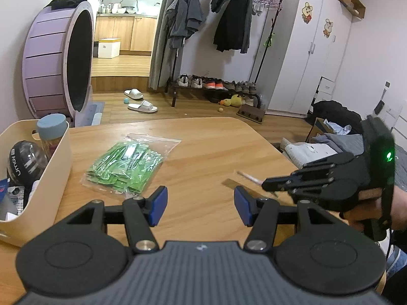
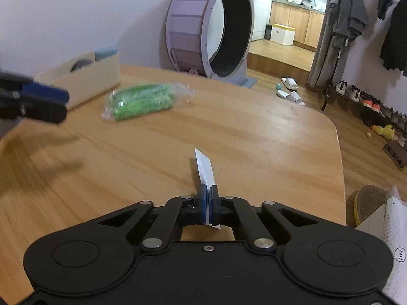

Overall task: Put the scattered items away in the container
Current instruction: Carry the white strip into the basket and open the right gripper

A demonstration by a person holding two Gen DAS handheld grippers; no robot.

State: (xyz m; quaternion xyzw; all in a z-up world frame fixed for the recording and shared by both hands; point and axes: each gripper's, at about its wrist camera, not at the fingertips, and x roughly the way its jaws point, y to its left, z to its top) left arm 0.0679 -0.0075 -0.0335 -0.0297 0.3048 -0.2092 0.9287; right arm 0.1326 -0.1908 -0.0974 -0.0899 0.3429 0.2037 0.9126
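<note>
Container (image 1: 54, 178) already holds several items; bag of green sachets (image 1: 127, 167) remains on tabletop (image 2: 254, 127); right hand-held gripper (image 2: 209, 198) pinches white packet (image 2: 204, 167); left hand-held gripper (image 1: 201, 207) half-open, empty.

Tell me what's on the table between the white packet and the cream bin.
The bag of green sachets lies between the white packet and the cream bin, with bare wood either side; the right wrist view shows it.
</note>
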